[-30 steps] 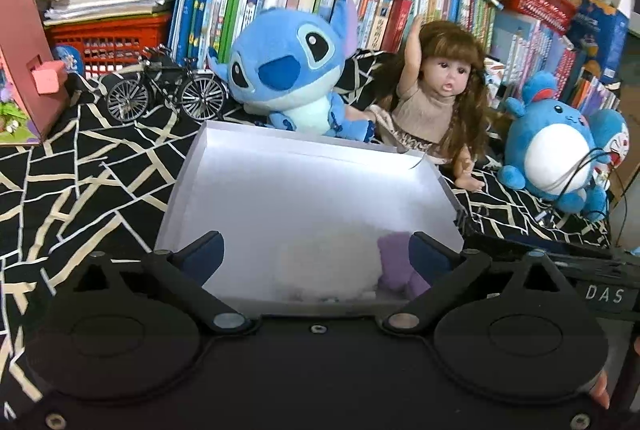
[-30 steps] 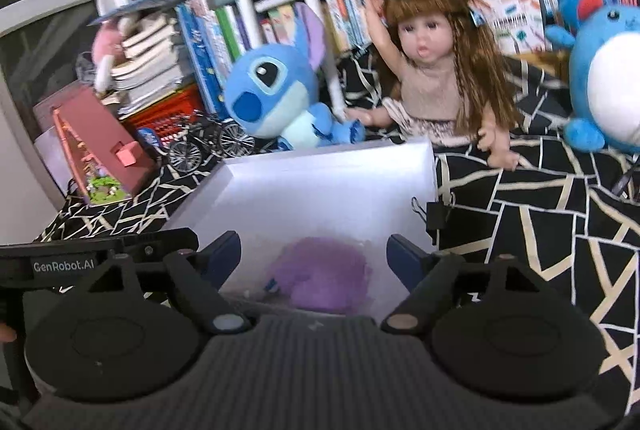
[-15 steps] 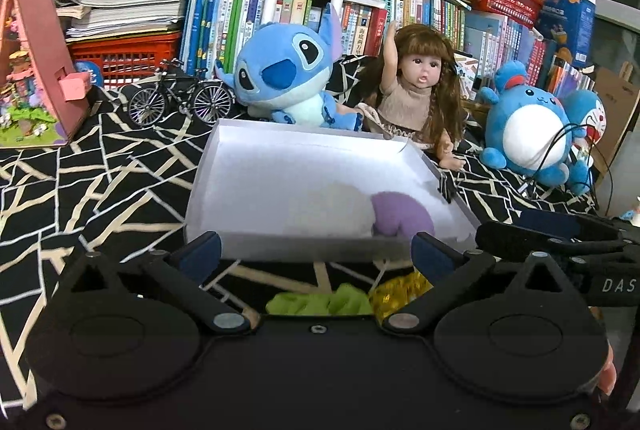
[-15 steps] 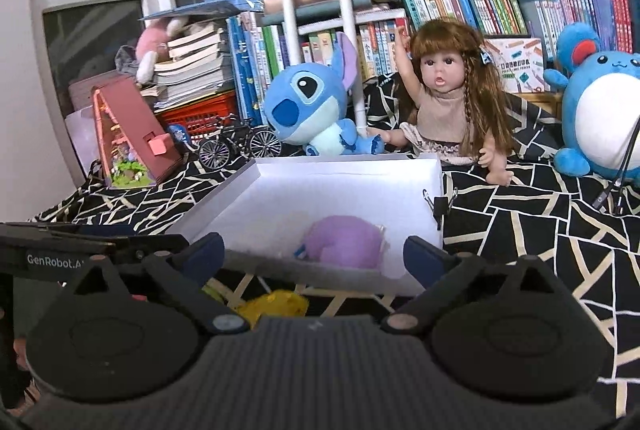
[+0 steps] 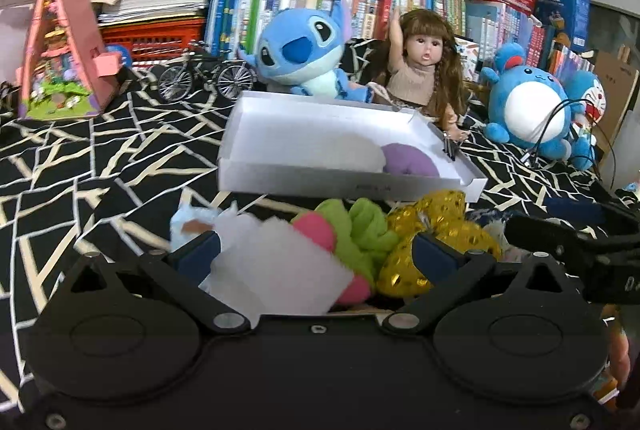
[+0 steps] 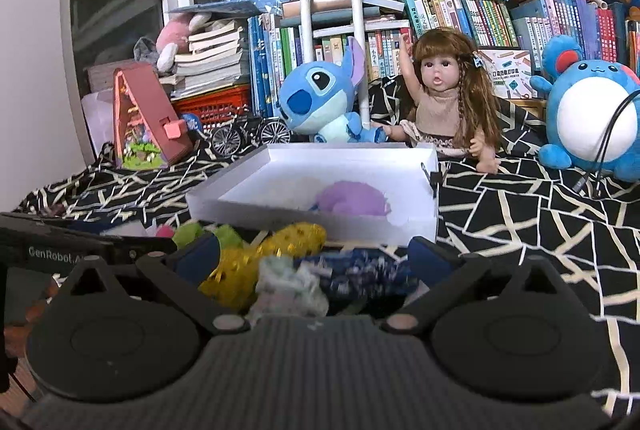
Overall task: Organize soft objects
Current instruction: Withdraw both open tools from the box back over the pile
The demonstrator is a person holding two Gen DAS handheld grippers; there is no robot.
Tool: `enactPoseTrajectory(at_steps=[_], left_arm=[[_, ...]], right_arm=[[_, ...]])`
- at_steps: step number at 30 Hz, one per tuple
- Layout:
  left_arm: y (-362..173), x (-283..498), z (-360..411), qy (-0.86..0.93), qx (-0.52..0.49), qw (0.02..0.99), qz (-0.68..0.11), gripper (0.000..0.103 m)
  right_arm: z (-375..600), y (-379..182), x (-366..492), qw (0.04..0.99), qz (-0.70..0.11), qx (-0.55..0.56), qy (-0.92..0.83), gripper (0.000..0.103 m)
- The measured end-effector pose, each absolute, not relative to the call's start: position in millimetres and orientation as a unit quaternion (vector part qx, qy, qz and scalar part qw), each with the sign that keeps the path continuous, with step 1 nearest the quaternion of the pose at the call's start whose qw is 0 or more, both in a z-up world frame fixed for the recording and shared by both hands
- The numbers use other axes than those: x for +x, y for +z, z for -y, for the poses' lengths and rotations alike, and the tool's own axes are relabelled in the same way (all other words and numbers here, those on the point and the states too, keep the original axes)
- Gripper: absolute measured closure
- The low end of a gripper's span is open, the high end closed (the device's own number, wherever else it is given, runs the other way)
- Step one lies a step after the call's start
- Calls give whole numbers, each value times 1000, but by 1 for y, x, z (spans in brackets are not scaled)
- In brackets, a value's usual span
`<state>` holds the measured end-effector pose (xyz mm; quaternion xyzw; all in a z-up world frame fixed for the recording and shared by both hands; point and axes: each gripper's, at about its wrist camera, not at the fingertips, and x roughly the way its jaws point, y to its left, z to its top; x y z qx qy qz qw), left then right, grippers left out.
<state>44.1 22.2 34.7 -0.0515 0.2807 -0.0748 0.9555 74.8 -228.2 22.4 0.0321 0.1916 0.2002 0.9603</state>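
Here both tools [image 5: 316, 254] [image 6: 314, 256] gape (nothing gripped) over heaped soft toys [image 5: 360, 230] before the box [image 5: 344, 185].

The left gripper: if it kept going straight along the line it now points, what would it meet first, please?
Most likely the white fluffy item lying between the open fingers of the left gripper, with the pink and green soft pieces just beyond; the white box sits further on. Depth is uncertain.
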Motion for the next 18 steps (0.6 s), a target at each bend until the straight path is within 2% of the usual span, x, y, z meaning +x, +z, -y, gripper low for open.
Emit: enactPoseTrajectory(at_steps=[13, 18], left_arm=[[33, 13, -22, -38, -1, 971, -236, 1], [27, 14, -25, -29, 3, 970, -240, 1]], right_arm=[[211, 2, 45, 962, -190, -9, 195, 0], [204, -5, 41, 961, -195, -21, 197, 0]])
